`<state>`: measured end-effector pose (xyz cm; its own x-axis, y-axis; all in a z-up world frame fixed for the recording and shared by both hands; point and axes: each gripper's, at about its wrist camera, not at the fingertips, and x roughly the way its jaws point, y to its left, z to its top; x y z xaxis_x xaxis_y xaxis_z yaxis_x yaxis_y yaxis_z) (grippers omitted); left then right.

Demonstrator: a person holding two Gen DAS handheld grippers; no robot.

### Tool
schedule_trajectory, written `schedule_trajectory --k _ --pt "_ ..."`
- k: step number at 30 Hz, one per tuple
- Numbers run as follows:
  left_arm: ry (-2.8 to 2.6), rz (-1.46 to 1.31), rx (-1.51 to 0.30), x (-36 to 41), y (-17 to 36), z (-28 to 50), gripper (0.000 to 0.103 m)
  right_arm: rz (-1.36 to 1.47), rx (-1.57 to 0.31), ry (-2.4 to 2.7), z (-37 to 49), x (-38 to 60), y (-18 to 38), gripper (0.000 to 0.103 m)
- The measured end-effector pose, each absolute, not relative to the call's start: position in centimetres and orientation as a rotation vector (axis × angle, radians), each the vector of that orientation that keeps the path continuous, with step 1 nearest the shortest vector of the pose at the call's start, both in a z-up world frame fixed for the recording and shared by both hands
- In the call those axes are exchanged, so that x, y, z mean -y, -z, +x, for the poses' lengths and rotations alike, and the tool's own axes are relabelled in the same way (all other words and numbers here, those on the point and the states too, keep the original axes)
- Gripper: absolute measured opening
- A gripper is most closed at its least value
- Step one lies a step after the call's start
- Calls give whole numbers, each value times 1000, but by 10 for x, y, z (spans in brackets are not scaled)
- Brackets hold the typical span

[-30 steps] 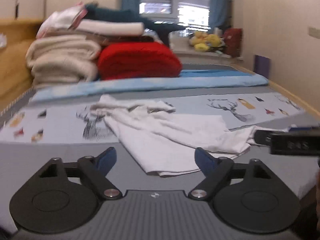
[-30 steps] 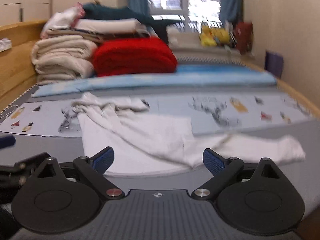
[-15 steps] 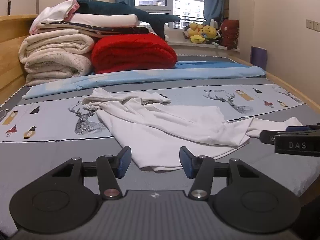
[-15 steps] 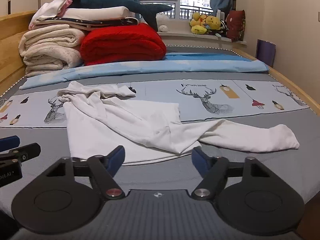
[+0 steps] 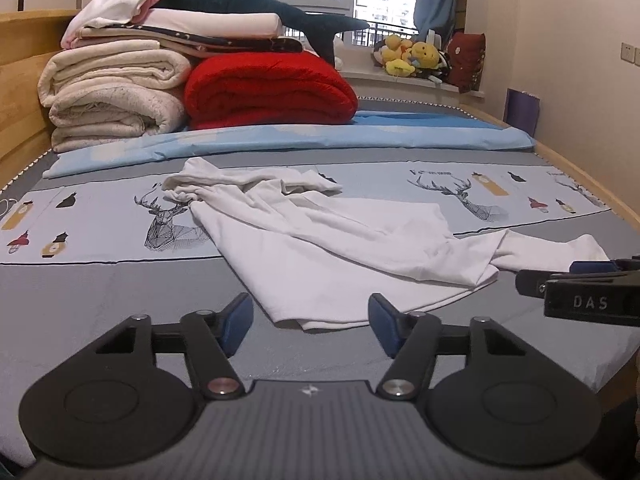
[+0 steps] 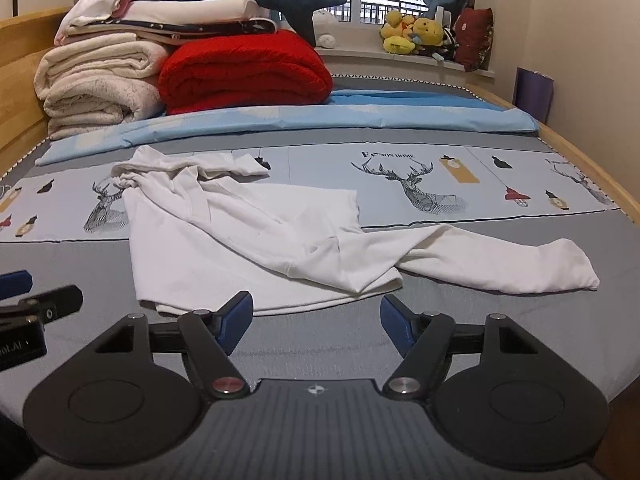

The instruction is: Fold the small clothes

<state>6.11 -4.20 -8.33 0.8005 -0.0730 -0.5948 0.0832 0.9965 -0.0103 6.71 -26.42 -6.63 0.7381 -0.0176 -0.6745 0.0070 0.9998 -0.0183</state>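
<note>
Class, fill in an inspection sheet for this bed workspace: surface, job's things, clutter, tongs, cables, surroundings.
Surface: bed, grey cover with a deer-print band.
Job's things: white long-sleeved garment, crumpled and unfolded, one sleeve trailing right.
Clutter: stacked blankets, red blanket, plush shark on top, light blue sheet behind.
Tongs: left tongs open, right tongs open; both have just been closing, nothing between them, just short of the garment's near hem.
Cables: nothing seen.
Surroundings: window, blue curtains, plush toys on the sill, wooden bed frame.

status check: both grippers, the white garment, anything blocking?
Left gripper and right gripper open, empty, short of the cloth. White garment unfolded, rumpled on bed, one sleeve trailing right. Near hem unobstructed.
</note>
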Motion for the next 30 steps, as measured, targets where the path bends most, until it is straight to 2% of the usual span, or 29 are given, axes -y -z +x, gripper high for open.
schedule_trajectory --k 2,7,11,13,16,23,30 --pt "91 21 -632 46 84 60 54 -21 -742 16 67 263 67 72" --pt "111 21 -629 49 84 60 40 -28 -747 24 69 263 69 72" --pt "118 13 -631 50 83 61 36 -32 -756 26 70 262 71 64" --pt "119 11 -631 49 83 61 35 -25 -767 26 72 262 72 50" --pt "117 6 -634 48 84 62 33 -8 -791 24 74 264 75 36" --pt "87 -39 -683 33 86 80 24 73 -772 -17 86 281 58 35" --pt "43 -122 -816 7 103 147 24 38 -693 -38 133 312 54 33"
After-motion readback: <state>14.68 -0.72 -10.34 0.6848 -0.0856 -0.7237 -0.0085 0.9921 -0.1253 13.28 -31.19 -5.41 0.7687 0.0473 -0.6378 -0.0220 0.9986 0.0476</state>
